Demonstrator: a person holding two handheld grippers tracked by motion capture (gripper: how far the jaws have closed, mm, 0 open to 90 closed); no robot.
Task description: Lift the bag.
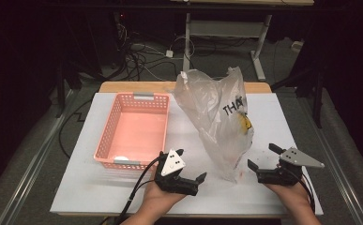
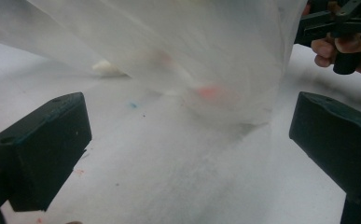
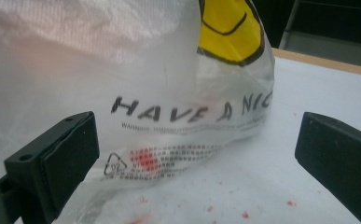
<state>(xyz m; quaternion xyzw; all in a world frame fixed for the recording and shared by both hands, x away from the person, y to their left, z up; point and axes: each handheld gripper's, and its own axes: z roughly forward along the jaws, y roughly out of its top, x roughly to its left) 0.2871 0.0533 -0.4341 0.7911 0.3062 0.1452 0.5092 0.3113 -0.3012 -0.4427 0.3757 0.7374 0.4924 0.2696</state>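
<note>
Tabletop (image 1: 99,187), flat, white and matte, is lying under everything, with small red flecks showing on it in the right gripper view and one wooden edge strip running along its far side. One plastic bag (image 1: 219,117) is standing on it right of centre, thin, crinkled and translucent, rising to a loose peak; black lettering and a yellow printed face are showing on its side, and the lettering is cut off by folds. Reddish shapes are glowing through the film near the bag's base, too blurred to name. One basket (image 1: 109,136) of pink latticed plastic, rectangular with sloping walls, is sitting left of the bag, just beside it; a small pale thing is lying in its near corner, too small to make out.

Two grippers are flanking the bag's base, each held in a hand. One left gripper (image 1: 192,166), black with a grey three-cornered plate, is pointing at the bag from its left, jaws standing wide apart with nothing between them, the bag just ahead. One right gripper (image 1: 263,157), likewise plated, is facing the bag from its right, jaws spread wide and gripping nothing; whether its near jaw is brushing the film I cannot tell. Both forearms are being cut off by the bottom edge of the high view
</note>
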